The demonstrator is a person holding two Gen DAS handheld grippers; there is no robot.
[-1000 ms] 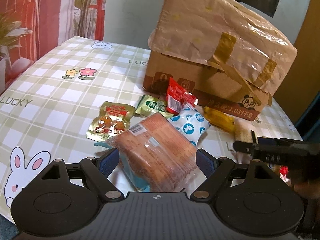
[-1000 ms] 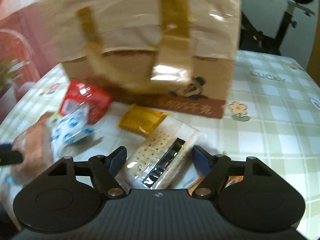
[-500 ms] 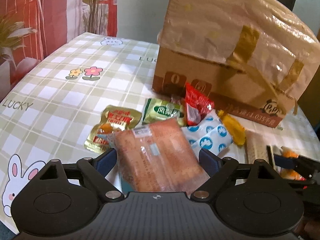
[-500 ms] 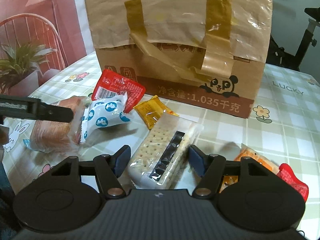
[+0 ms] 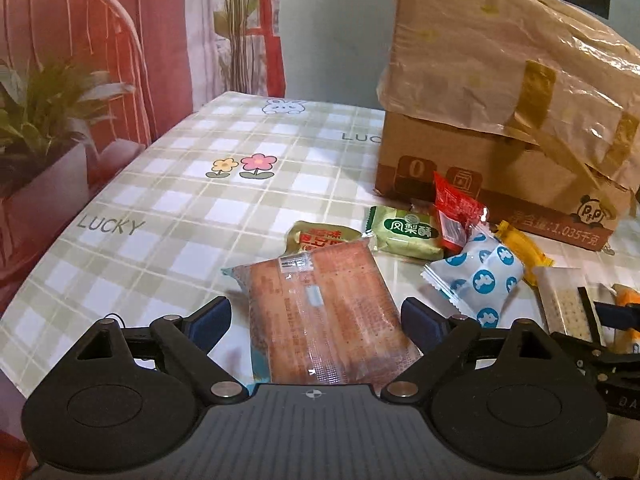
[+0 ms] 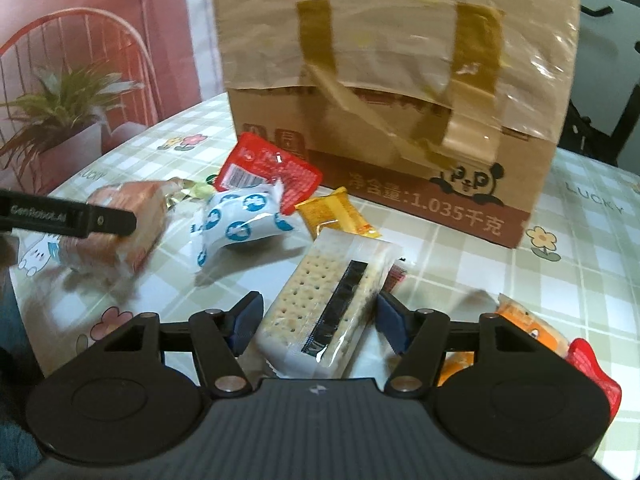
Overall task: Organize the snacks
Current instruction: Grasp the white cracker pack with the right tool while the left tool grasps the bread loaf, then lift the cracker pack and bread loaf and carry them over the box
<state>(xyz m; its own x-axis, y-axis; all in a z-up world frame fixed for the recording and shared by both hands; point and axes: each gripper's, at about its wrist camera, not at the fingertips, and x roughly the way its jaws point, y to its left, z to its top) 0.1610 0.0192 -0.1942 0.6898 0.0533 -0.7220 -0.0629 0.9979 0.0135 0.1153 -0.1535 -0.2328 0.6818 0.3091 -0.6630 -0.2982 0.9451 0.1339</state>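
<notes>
My left gripper (image 5: 316,312) straddles an orange-pink snack packet (image 5: 324,312) that lies on the checked table (image 5: 180,208). Its jaws are opening, and a gap shows beside the left pad. My right gripper (image 6: 318,310) has its pads against both long sides of a clear cracker pack (image 6: 320,312). A blue-and-white packet (image 6: 240,220), a red packet (image 6: 264,168) and a yellow packet (image 6: 336,212) lie in front of the taped cardboard box (image 6: 400,120). A green packet (image 5: 408,232) and a gold packet (image 5: 320,236) lie beyond the orange-pink one.
An orange packet (image 6: 524,324) and another red packet (image 6: 596,380) lie right of my right gripper. The box stands at the back right of the table. Beyond the table's left edge are a potted plant (image 5: 36,120) and a red wire chair (image 5: 100,40).
The left jaws have spread wider around the orange-pink packet, and that view has tipped up. The right jaws have narrowed onto the cracker pack while the right view rolled and steadied.
</notes>
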